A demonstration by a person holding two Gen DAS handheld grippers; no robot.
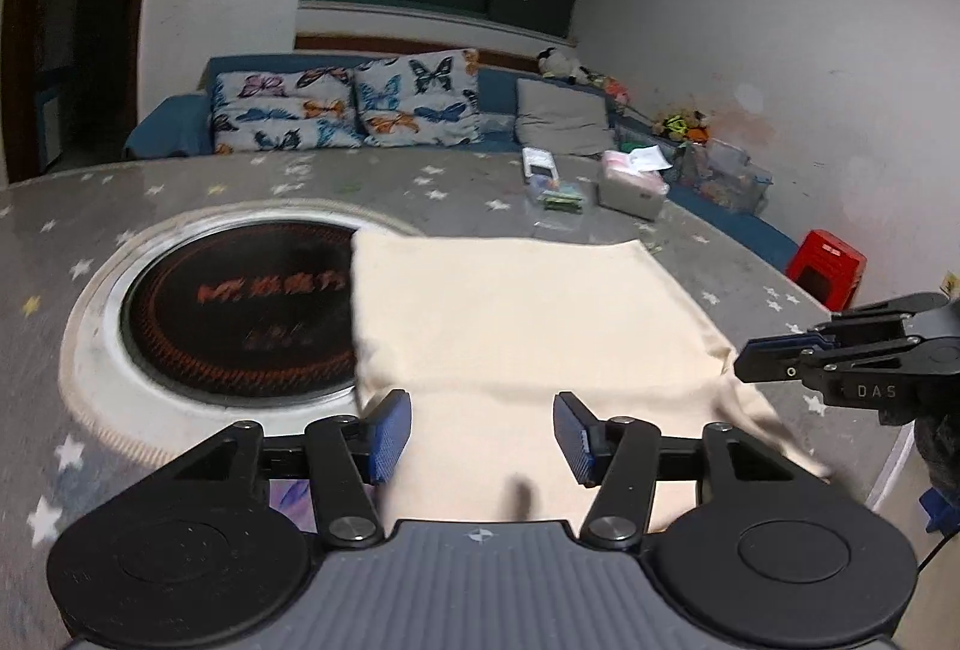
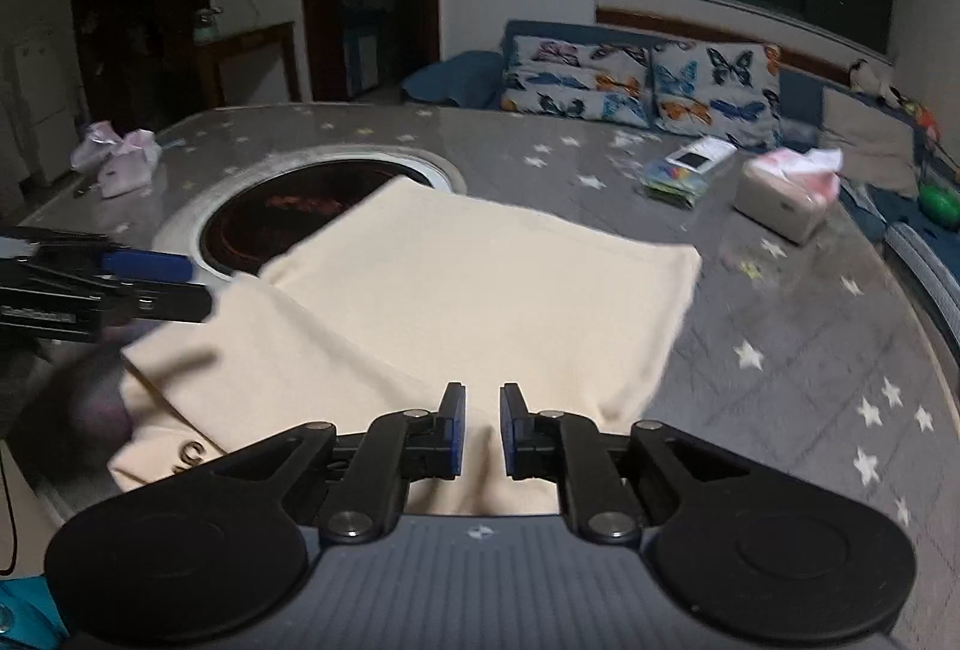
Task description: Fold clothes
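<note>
Item: cream garment [image 1: 528, 314], folded, lay on the star-patterned table [image 1: 180, 182], one corner over the round black hotplate [image 1: 240, 302]. Left gripper [image 1: 483, 434] released, jaws spread above the cloth's near edge. Right gripper [image 2: 483, 431] nearly closed, pinching a raised fold of the garment

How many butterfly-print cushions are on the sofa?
2: the left cushion and the right cushion lean side by side against the back of the blue sofa, behind the table. Others may sit outside the view.
</note>
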